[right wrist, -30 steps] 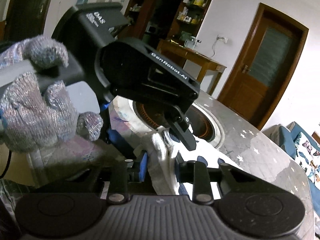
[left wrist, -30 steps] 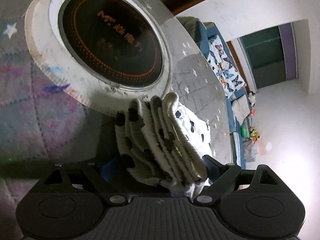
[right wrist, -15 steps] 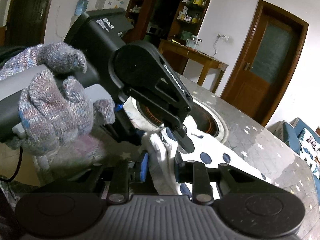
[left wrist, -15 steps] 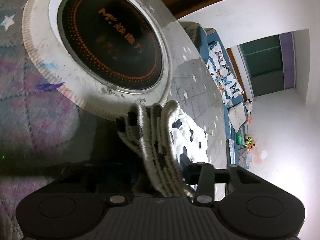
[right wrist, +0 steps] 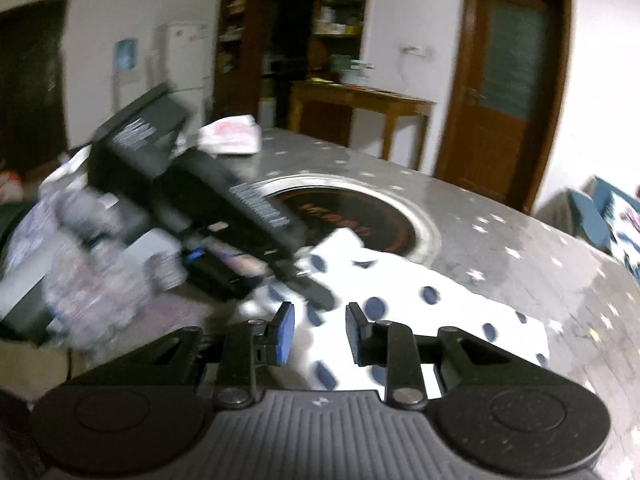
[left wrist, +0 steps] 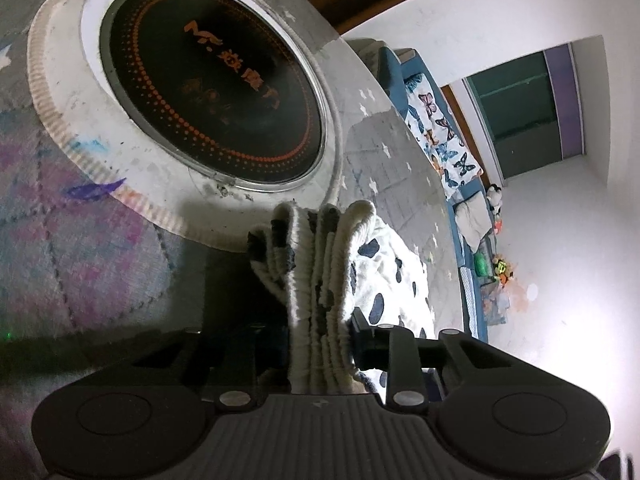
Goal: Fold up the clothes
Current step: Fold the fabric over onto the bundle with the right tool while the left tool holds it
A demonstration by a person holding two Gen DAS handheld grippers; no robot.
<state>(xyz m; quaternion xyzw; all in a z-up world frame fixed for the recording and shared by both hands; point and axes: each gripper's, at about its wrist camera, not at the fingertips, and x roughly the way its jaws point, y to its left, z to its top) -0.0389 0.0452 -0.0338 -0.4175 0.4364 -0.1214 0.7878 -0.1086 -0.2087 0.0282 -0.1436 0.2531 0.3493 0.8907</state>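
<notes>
A white garment with dark blue dots [right wrist: 420,304] lies on the grey starred table [right wrist: 520,248]. In the left wrist view my left gripper [left wrist: 320,344] is shut on the bunched, ribbed edge of this garment [left wrist: 320,272]. In the right wrist view my right gripper [right wrist: 318,330] is open with nothing between its blue pads, just above the cloth. The left gripper's black body [right wrist: 208,200] and the gloved hand [right wrist: 92,264] holding it show blurred at the left of that view.
A round black cooktop [left wrist: 212,92] with a white rim is set in the table beyond the garment. A folded pink-and-white cloth [right wrist: 230,140] lies at the far table edge. A wooden side table [right wrist: 360,100] and a door [right wrist: 508,76] stand behind.
My right gripper has let go of the garment, opened and drawn back. My left gripper has closed fully on the bunched edge and the cloth now lies spread on the table.
</notes>
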